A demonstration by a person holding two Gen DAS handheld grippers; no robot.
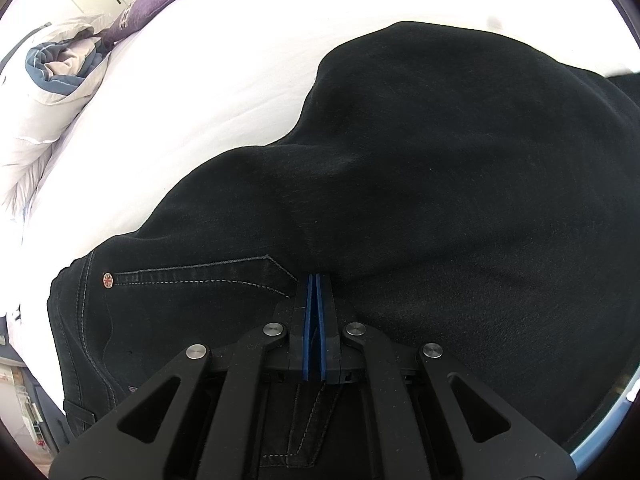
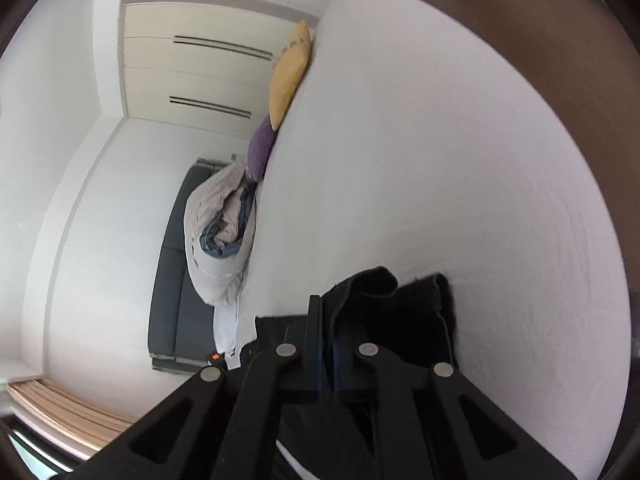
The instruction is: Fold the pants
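Black pants spread across the white bed, well apart from the purple pillow at the far end. Left gripper pressed down beside the stitched pocket, blue pads together, possibly pinching a ridge of denim (hard to confirm). Right gripper clamped on a bunched hem or edge of the pants, raised off the bed. Risks, as a judgement: thick layers slipping from the right grip; an uneven fold if the left anchor drags; creases trapped underneath.

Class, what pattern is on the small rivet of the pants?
A Union Jack flag on the rivet, clearest in the left wrist view.
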